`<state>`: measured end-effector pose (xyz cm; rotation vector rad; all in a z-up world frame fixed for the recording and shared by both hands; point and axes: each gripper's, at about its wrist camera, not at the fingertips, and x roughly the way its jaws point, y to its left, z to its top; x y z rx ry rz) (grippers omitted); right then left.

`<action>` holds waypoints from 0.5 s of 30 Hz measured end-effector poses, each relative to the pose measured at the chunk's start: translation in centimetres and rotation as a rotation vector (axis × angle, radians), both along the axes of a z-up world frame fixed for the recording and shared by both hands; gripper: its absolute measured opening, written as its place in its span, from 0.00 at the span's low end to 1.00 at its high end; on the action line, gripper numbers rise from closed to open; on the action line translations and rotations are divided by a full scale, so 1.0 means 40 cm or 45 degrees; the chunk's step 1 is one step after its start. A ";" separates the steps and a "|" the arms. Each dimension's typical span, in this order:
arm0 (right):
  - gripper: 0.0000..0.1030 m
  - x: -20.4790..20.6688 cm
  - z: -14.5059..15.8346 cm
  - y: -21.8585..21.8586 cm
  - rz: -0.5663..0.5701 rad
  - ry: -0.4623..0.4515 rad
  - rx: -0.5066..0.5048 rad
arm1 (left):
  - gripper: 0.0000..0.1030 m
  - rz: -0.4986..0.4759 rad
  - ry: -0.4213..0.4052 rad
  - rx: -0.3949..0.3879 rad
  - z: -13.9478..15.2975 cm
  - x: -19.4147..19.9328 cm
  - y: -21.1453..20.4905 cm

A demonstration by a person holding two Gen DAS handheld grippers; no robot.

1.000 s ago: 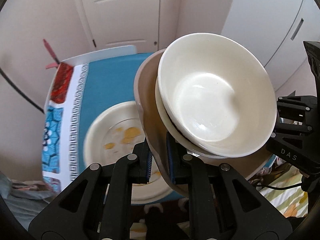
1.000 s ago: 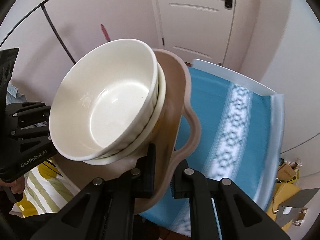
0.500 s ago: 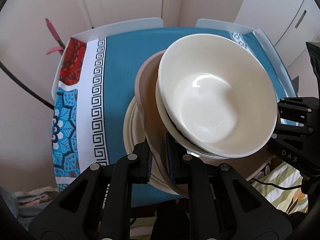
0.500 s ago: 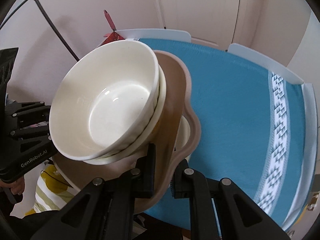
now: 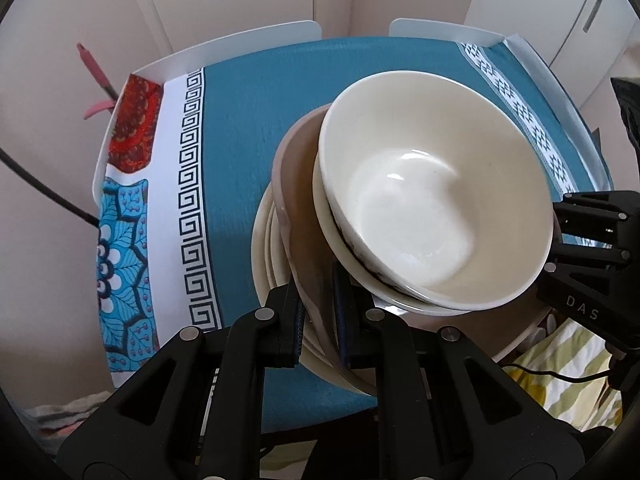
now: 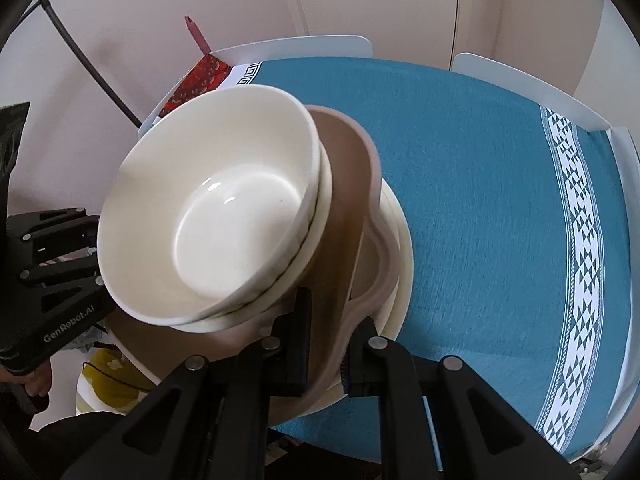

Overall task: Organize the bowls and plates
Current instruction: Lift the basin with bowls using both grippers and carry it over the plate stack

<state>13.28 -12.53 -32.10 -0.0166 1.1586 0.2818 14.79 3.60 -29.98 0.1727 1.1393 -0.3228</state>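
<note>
A tan plate with a wavy rim point(image 5: 298, 200) point(image 6: 348, 168) carries two nested cream bowls point(image 5: 432, 208) point(image 6: 224, 216). My left gripper point(image 5: 318, 312) is shut on the plate's near rim in the left wrist view. My right gripper point(image 6: 326, 336) is shut on the opposite rim in the right wrist view. The stack tilts slightly and hangs low over a cream plate point(image 5: 260, 248) point(image 6: 404, 248) that lies on the teal tablecloth point(image 5: 248, 128). The carried stack hides most of that plate.
The cloth point(image 6: 480, 200) has white patterned bands on both sides. White chair backs point(image 5: 240, 46) point(image 6: 520, 76) stand at the table's far edge, with a door and walls behind. A hand point(image 6: 36, 380) holds the left gripper over striped fabric beside the table.
Both grippers brought the plate and bowls down and forward over the table. The cream plate, in plain sight a second ago, now lies mostly hidden under the stack.
</note>
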 end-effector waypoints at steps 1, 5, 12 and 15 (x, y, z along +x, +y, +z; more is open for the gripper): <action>0.11 -0.002 0.001 -0.003 -0.004 0.000 -0.002 | 0.11 -0.005 -0.004 0.017 0.000 -0.001 -0.004; 0.11 0.001 -0.002 0.005 -0.023 -0.001 -0.021 | 0.13 -0.018 0.000 0.054 0.002 0.004 -0.012; 0.11 0.018 -0.001 0.002 -0.044 0.044 -0.013 | 0.14 -0.033 0.093 0.058 0.008 0.018 -0.012; 0.11 0.027 0.007 -0.002 -0.070 0.100 -0.018 | 0.29 -0.042 0.127 0.106 0.019 0.024 -0.011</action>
